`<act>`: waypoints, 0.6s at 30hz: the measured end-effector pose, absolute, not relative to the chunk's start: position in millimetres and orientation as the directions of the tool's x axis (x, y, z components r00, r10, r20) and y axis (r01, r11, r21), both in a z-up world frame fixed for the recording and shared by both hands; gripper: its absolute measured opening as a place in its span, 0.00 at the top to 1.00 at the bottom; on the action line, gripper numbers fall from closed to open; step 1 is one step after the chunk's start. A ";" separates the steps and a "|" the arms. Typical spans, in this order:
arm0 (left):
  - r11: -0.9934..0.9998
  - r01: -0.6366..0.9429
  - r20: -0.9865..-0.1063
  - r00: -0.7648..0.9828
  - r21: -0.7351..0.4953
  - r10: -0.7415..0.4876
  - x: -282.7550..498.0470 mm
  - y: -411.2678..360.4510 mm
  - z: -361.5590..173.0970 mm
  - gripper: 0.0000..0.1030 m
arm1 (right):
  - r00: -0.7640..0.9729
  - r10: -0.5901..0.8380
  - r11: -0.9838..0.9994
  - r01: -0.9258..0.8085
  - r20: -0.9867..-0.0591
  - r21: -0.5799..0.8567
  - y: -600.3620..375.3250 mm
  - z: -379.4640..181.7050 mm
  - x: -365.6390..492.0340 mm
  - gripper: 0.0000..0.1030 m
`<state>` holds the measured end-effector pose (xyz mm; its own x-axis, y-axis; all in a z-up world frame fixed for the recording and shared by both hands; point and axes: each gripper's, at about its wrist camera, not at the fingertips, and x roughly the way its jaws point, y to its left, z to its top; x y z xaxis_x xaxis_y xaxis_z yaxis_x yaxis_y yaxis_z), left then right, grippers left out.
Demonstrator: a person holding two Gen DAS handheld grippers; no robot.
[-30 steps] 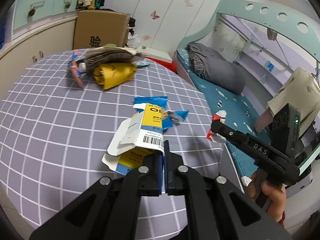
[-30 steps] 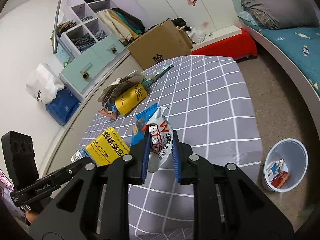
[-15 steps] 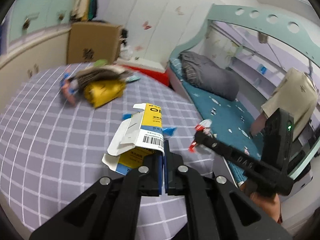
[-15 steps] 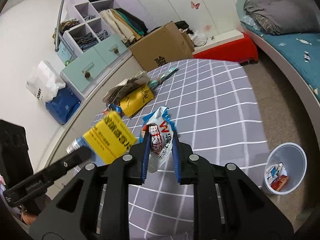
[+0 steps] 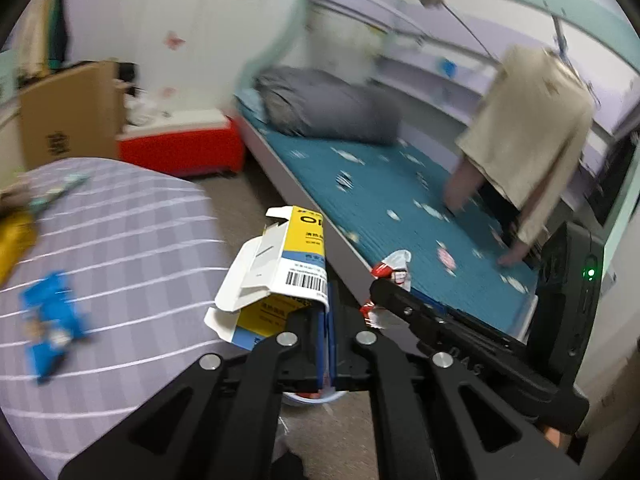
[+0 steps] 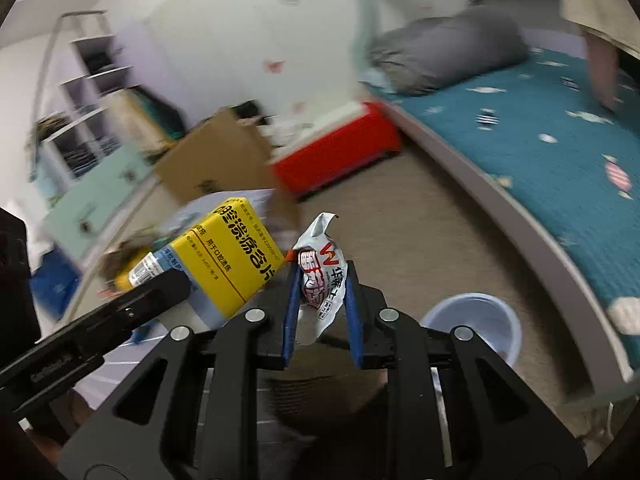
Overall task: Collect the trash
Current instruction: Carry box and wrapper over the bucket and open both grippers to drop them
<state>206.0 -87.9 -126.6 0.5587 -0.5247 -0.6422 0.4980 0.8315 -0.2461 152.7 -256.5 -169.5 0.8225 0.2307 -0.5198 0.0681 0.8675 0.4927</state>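
The bed [image 5: 400, 200], with its teal sheet, fills the right half of the left wrist view. The desk [image 5: 120, 240] under a grey checked cloth lies at lower left, a blue wrapper [image 5: 48, 320] on it. In the right wrist view a pale bin [image 6: 476, 320] stands on the floor at lower right. The left hand-held gripper [image 5: 327, 344] clamps a torn yellow box [image 5: 288, 268] at centre. The right hand-held gripper [image 6: 320, 316] pinches a white snack wrapper [image 6: 320, 280] at centre.

Both wrist views face the bed [image 5: 400, 200] [image 6: 560, 152], sharing it.
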 end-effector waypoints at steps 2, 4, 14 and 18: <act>0.824 0.518 -0.663 0.537 -0.229 -0.522 215.7 -114.5 -142.2 0.98 | 0.813 0.205 0.854 0.124 -0.545 0.506 -279.5 -188.4 157.9 0.79; 0.825 0.528 -0.690 0.523 -0.200 -0.501 228.1 -140.0 -160.5 0.98 | 0.805 0.191 0.839 0.163 -0.562 0.519 -294.8 -207.2 167.0 0.78; 0.824 0.536 -0.803 0.403 -0.183 -0.440 270.5 -194.6 -233.5 0.98 | 0.738 0.140 0.766 0.342 -0.660 0.544 -351.7 -288.5 196.0 0.46; 0.816 0.546 -0.834 0.350 -0.189 -0.427 274.9 -205.0 -258.3 0.98 | 0.734 0.113 0.763 0.368 -0.670 0.532 -360.0 -295.1 185.1 0.46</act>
<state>274.9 -205.0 -258.3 0.3501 -0.4273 -0.8335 0.5456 0.8164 -0.1893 185.1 -360.0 -295.1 0.7336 0.1129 -0.6702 0.3683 0.7627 0.5317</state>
